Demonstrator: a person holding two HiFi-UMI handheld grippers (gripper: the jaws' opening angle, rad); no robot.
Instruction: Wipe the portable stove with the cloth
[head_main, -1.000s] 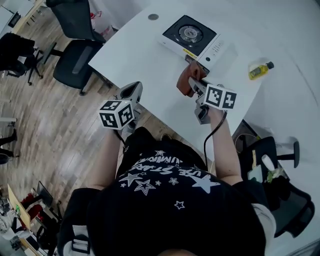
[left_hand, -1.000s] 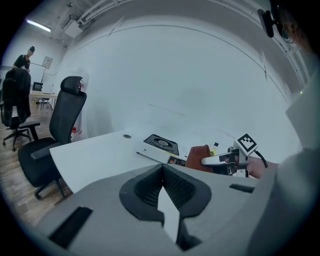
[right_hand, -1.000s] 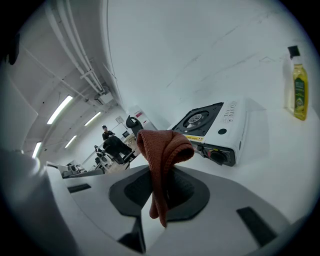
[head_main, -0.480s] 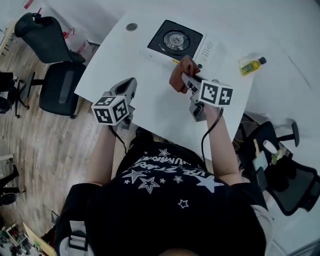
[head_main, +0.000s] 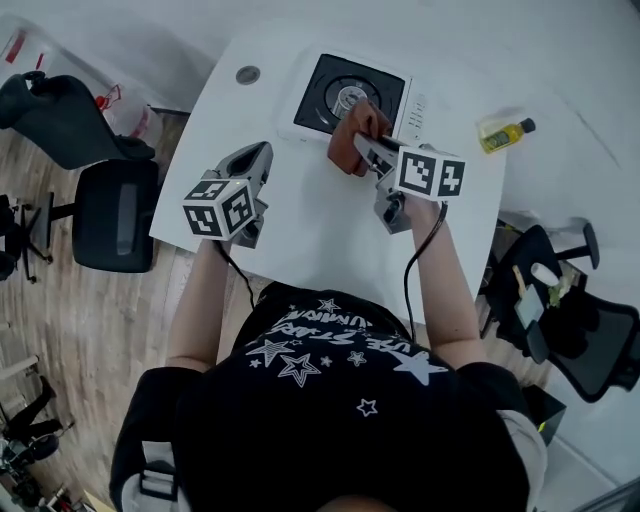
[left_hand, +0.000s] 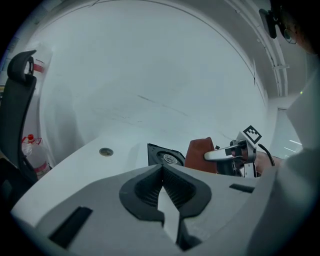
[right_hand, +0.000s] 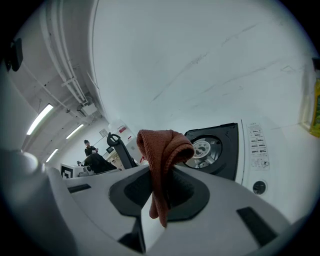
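1. Right gripper (right_hand: 160, 192) pinches the rust-brown folded cloth (right_hand: 162, 150), hanging over the near edge of the white portable stove with the black burner top (head_main: 325, 90).
2. I'd press the cloth flat, then sweep evenly.
3. Left gripper (left_hand: 162, 200), jaws together and empty, could steady the stove.

The person wears a black short-sleeved T-shirt (head_main: 330, 400) printed with white stars and white lettering. The left gripper (head_main: 256, 160) and the right gripper (head_main: 366, 146) each have a light grey moulded body, black ribbed pads (left_hand: 185, 192) and a cube of black-and-white square markers (head_main: 430, 172). A thin black cable (head_main: 412, 275) runs from each.
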